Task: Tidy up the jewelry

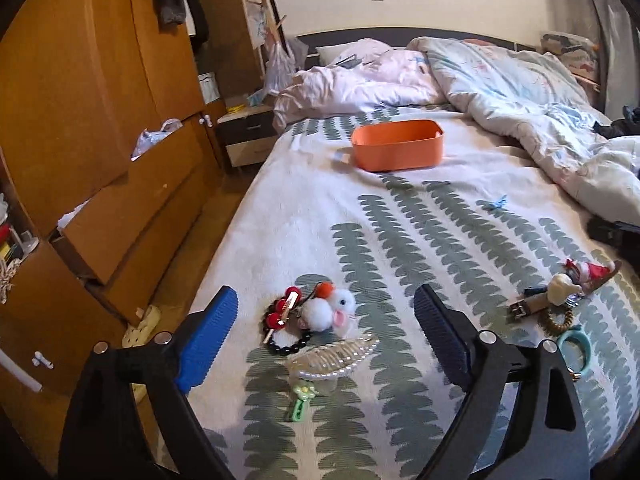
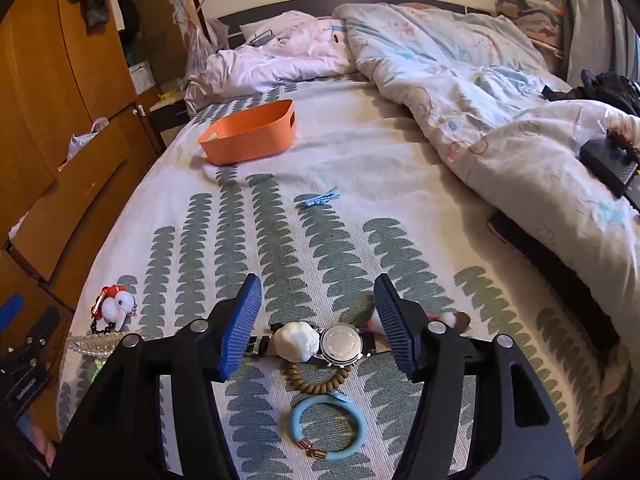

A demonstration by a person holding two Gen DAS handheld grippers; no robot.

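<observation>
On the patterned bedspread, my left gripper (image 1: 326, 308) stands open above a pile of hair accessories: a white pom-pom tie (image 1: 332, 310), a black bead bracelet (image 1: 288, 344), a pearl claw clip (image 1: 334, 356) and a green clip (image 1: 302, 398). Nothing is between its pads. My right gripper (image 2: 318, 298) is open over a wristwatch (image 2: 343, 345), a white shell-shaped clip (image 2: 298, 343), a tan bead bracelet (image 2: 320, 380) and a light-blue bangle (image 2: 330, 426). An orange bin (image 1: 398, 144) (image 2: 250, 132) sits farther up the bed.
A small blue clip (image 2: 318, 199) lies alone mid-bed. Rumpled duvets (image 2: 460, 92) fill the far and right side, with a dark flat object (image 2: 540, 248) at their edge. Wooden wardrobe and open drawers (image 1: 100, 140) line the left, past the bed's edge.
</observation>
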